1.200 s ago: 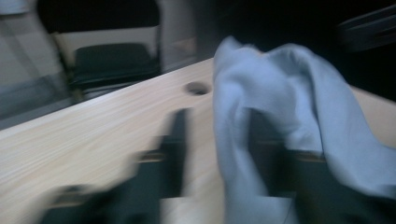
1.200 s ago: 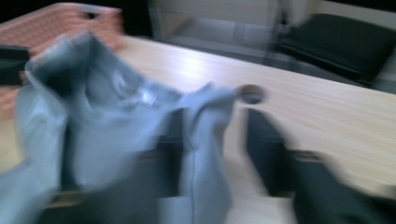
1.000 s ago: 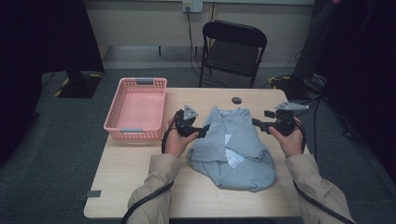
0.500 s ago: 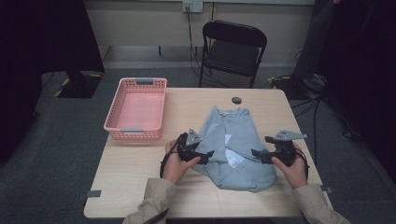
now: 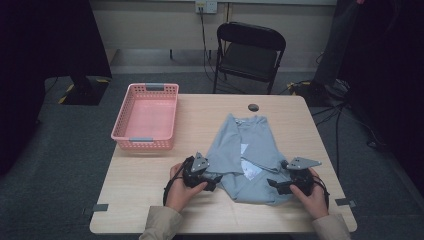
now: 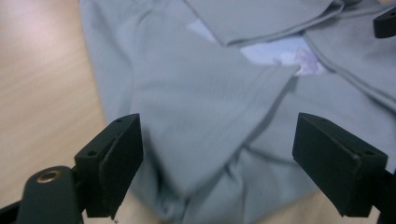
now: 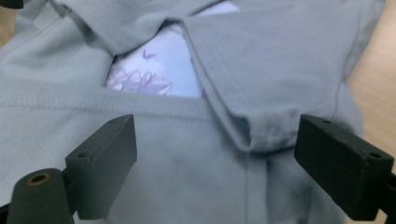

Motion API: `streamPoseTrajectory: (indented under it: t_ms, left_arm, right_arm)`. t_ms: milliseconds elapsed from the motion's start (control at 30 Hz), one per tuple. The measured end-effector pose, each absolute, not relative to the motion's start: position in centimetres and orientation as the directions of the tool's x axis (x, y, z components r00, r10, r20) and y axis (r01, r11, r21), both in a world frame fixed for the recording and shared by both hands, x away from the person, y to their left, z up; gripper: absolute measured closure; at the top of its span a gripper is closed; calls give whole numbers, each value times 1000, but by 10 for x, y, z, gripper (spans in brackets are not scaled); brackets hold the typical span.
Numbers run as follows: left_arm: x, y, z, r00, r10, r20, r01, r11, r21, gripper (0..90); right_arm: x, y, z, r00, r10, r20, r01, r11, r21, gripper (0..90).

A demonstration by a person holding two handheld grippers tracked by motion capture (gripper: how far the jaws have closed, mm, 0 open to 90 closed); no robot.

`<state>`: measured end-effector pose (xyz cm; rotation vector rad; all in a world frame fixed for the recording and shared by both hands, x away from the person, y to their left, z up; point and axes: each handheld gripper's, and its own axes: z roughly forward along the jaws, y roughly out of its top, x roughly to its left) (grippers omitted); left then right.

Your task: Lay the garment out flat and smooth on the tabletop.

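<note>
A light grey-blue shirt (image 5: 250,155) lies on the wooden table (image 5: 150,200), its sides folded inward over a pale printed patch (image 7: 154,65). My left gripper (image 5: 216,181) rests at the shirt's near left corner, pointing right. It is open, with the folded cloth (image 6: 201,116) lying below and between its jaws, unpressed. My right gripper (image 5: 272,184) sits at the near right corner, pointing left. Its jaws have just been opening and now stand wide above the hem (image 7: 210,177), gripping nothing.
A pink plastic basket (image 5: 147,117) stands on the table's left side. A small dark round object (image 5: 253,107) lies near the far edge, beyond the shirt's collar. A black folding chair (image 5: 250,52) stands behind the table. Bare wood surrounds the shirt.
Both grippers have moved from the shirt's middle sides toward the near edge and lower. The shirt now lies longer and flatter, with its sides folded in.
</note>
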<state>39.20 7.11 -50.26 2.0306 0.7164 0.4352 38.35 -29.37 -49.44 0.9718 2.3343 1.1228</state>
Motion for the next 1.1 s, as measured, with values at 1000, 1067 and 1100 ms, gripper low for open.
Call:
streamPoseTrajectory:
  t_ms: [1000, 1067, 1100]
  left_arm:
    - [387, 82, -516, 766, 642, 12, 360, -444, 820, 147]
    - [387, 82, -516, 766, 643, 12, 360, -444, 821, 147]
    - [387, 82, -516, 766, 642, 12, 360, -444, 821, 147]
  right_arm:
    - [384, -297, -506, -695, 719, 0, 478, 462, 747, 105]
    - [384, -297, -506, -696, 718, 3, 478, 460, 748, 106]
    - [384, -297, -506, -698, 716, 2, 476, 462, 749, 106]
